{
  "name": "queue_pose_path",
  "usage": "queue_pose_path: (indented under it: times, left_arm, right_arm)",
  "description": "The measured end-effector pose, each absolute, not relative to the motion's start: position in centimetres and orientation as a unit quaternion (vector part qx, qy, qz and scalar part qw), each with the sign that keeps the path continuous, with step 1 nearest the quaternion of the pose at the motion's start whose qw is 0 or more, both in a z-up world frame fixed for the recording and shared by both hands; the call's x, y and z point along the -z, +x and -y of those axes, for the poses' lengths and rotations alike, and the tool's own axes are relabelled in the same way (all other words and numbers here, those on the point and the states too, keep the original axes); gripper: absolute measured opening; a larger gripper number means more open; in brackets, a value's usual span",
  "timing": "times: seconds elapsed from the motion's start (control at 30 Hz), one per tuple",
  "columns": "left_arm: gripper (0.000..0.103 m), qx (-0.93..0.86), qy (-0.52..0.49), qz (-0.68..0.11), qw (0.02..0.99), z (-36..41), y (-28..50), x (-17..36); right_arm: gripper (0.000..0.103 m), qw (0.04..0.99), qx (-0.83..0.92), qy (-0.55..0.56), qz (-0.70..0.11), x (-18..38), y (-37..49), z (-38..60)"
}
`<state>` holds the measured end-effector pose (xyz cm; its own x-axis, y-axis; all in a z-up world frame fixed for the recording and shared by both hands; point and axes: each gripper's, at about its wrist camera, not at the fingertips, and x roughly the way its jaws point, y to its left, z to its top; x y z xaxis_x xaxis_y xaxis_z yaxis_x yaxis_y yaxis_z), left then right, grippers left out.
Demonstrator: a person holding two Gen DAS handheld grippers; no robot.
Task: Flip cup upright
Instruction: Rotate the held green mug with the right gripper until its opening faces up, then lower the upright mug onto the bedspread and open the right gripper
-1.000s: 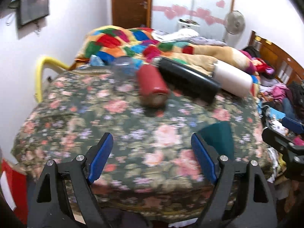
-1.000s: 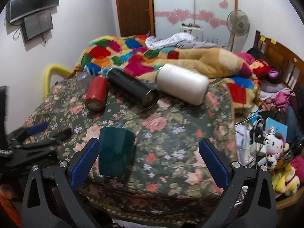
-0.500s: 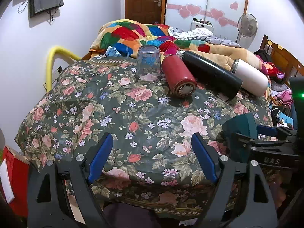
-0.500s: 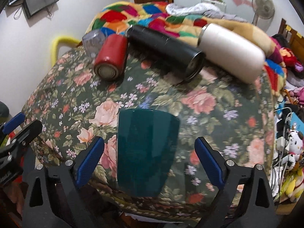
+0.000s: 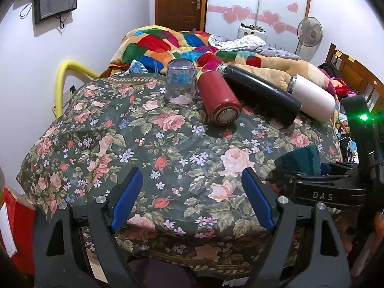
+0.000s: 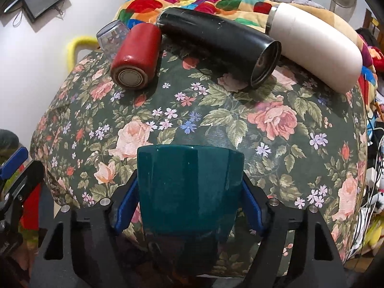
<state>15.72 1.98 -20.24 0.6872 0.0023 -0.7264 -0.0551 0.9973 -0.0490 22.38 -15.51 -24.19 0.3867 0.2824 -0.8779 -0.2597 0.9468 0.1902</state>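
A dark teal cup [image 6: 189,189] stands upside down near the front edge of the floral tablecloth [image 6: 240,124]. My right gripper [image 6: 189,206] has its blue pads [image 6: 126,206] pressed on both sides of the cup. The cup also shows in the left wrist view [image 5: 300,160], at the right with the right gripper around it. My left gripper [image 5: 192,199] is open and empty over the table's front edge, to the left of the cup.
A red flask [image 5: 218,98], a black flask [image 5: 259,96] and a white flask [image 5: 312,98] lie on their sides at the back. A clear glass [image 5: 181,81] stands upside down beside the red flask. A bed with a patchwork quilt [image 5: 168,43] lies behind.
My right gripper has moved forward around the teal cup and closed its pads on it. My left gripper has held almost still, open.
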Motion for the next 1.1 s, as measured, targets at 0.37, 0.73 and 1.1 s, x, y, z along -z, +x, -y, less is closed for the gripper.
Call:
queue_pose_path:
  times: [0.37,0.73,1.1]
  left_arm:
    - [0.084,-0.007,-0.027,-0.385,0.922,-1.0,15.9,19.5]
    - [0.084,-0.007,-0.025,-0.389,0.921,-1.2,16.1,19.5]
    - [0.084,-0.002,-0.026,-0.388,0.921,-0.8,15.7,19.1]
  right_arm:
    - [0.073,0.866,-0.160,0.015,-0.473,20.3,22.8,16.5]
    - [0.072,0.876,-0.138,0.002,-0.463,21.0,24.2,16.2]
    - [0.073,0.875,-0.139,-0.068,-0.458,21.4,22.7,14.4]
